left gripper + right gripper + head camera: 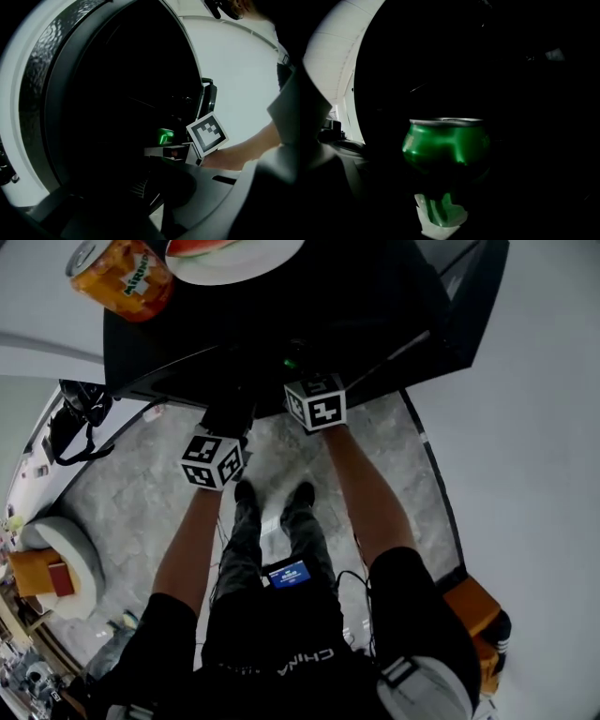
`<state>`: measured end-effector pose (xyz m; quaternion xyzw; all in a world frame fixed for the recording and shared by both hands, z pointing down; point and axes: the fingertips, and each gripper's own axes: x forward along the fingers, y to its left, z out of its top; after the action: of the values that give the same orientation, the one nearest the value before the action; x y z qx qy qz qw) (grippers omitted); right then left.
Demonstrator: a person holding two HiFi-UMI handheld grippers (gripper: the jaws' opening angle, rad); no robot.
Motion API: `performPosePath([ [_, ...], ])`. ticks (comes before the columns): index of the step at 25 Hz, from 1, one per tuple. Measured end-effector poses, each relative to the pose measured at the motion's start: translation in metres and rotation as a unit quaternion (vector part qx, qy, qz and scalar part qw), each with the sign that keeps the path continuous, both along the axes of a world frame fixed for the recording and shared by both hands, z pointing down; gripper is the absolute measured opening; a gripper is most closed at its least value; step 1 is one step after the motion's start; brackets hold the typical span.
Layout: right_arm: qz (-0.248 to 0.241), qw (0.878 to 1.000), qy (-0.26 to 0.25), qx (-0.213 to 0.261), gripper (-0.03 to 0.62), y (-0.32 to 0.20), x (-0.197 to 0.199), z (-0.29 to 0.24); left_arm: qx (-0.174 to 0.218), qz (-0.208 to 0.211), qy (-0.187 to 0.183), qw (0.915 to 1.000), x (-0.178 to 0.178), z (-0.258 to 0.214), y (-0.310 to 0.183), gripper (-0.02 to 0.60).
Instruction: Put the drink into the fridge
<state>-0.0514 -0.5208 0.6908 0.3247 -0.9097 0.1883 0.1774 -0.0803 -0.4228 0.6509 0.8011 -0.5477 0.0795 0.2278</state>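
Observation:
The drink is a green can (445, 145), upright and filling the middle of the right gripper view, mirrored in a pale shelf (440, 220) under it. In the left gripper view the can (165, 136) glints inside the dark fridge just ahead of my right gripper (174, 150). The head view shows a green speck of the can (290, 362) under the fridge's black top (328, 306). My right gripper (315, 401) reaches in, seemingly shut on the can, though its jaws are lost in the dark. Left of it, my left gripper (228, 418) has its jaws too dark to read.
An orange soda can (122, 276) and a plate of watermelon (234, 259) sit on the fridge top. The fridge door (473, 306) stands open to the right. On the floor are a black bag (75, 423), a round seat (66, 559) and an orange box (478, 615).

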Motion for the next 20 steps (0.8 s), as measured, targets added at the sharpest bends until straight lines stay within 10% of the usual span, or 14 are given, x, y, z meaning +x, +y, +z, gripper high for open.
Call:
performPosePath([
  [20,-0.02,0.994,0.016,0.111,0.345,-0.054,-0.053,0.028,0.021,-0.066,0.001,0.9976,-0.012,0.026,-0.041,0.012],
])
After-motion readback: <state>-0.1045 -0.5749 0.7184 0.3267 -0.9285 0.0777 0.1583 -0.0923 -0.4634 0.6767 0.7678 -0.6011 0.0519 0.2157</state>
